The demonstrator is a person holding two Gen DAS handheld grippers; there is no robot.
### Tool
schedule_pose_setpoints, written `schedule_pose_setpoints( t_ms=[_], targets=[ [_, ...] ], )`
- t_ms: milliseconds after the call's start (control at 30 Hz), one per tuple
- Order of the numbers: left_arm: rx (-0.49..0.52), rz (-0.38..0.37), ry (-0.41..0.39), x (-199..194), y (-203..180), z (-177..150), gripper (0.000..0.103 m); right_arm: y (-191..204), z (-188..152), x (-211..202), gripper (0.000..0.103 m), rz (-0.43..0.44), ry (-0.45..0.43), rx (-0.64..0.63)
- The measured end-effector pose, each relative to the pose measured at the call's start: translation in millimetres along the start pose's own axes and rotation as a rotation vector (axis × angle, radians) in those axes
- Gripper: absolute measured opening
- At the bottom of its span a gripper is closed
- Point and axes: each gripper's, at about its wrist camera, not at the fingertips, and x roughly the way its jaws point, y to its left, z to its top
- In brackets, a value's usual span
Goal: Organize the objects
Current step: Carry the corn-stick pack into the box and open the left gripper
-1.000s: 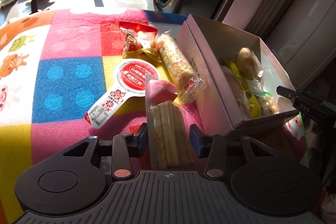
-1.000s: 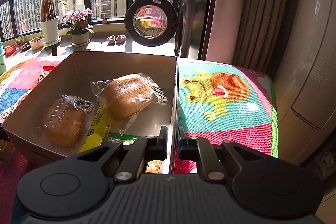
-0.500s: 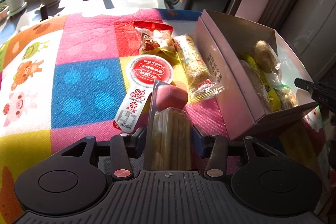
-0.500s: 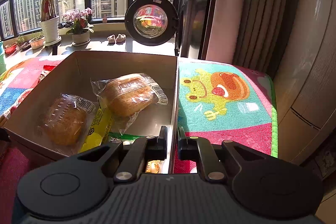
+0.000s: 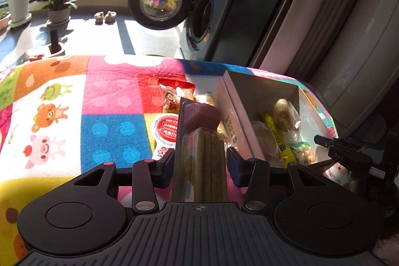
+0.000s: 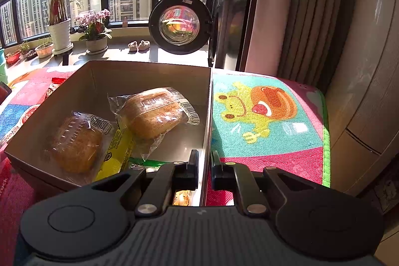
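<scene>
Above the bright patchwork play mat (image 5: 104, 96) — a snack carried toward the box.
Left gripper (image 5: 199, 161) clamps a clear packet of yellow biscuit sticks with a pink end (image 5: 202, 156), held clear of the mat; right gripper (image 6: 205, 166) pinches the open grey cardboard box (image 6: 149, 76) by its right wall. Advisable: carry the packet over the near wall, lower it beside the wrapped bread rolls (image 6: 152, 114) — then release.

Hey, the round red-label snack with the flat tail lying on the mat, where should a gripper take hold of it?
Judging by its shape, grip the narrow flat tail of the red-label snack, coming from above with fingers across its width; the round head looks too wide. The left gripper holds the stick pack, hiding part of the tail.
</scene>
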Motion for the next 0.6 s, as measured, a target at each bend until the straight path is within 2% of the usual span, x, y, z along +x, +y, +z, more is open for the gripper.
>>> schedule_pose_setpoints(
  t_ms=[133,300,433,600],
  targets=[
    [0.017,-0.044,-0.068,-13.5,-13.9,23.2,0.049,-0.1,0.1,-0.1,0.010,0.001,-0.001,0.002],
    [0.023,-0.110,-0.119,-3.6,-37.6,45.4,0.049,-0.1,0.3,0.0,0.010,0.004,0.000,0.006],
    [0.040,-0.160,-0.091,24.9,-60.8,55.4,0.049,-0.7,0.3,0.7,0.010,0.008,-0.001,0.006],
    [0.012,-0.212,-0.034,64.1,-79.3,56.2,0.049,-1.8,0.0,0.4,0.010,0.014,-0.001,0.013]
  ],
)
